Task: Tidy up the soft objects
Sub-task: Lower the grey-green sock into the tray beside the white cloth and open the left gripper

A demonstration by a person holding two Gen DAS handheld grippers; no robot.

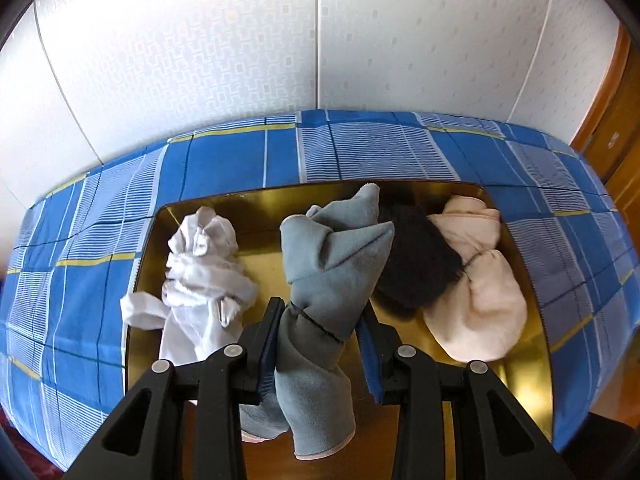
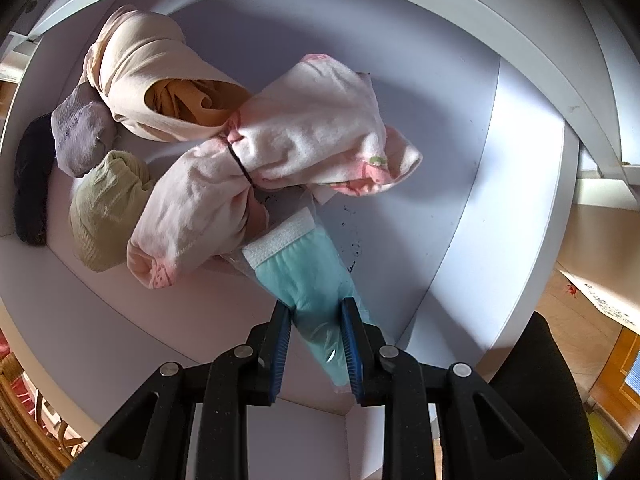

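In the left wrist view my left gripper (image 1: 322, 316) is shut on a grey-blue cloth bundle (image 1: 332, 252) tied with a black band, held over a gold tray (image 1: 520, 364). On the tray lie a white cloth bundle (image 1: 200, 276), a black bundle (image 1: 416, 256) and a pale pink bundle (image 1: 476, 292). In the right wrist view my right gripper (image 2: 316, 316) points down into a white bin (image 2: 460, 208) and is shut on a mint-green item in clear wrap (image 2: 308, 280). A white and pink bundle (image 2: 280, 168) lies against it.
The tray rests on a blue checked bedspread (image 1: 224, 160) before a patterned white wall (image 1: 200, 60). The bin also holds a beige garment (image 2: 140, 64), an olive green roll (image 2: 108, 208), a lilac sock (image 2: 80, 136) and a dark item (image 2: 32, 184). Wooden floor (image 2: 592, 300) lies to the right.
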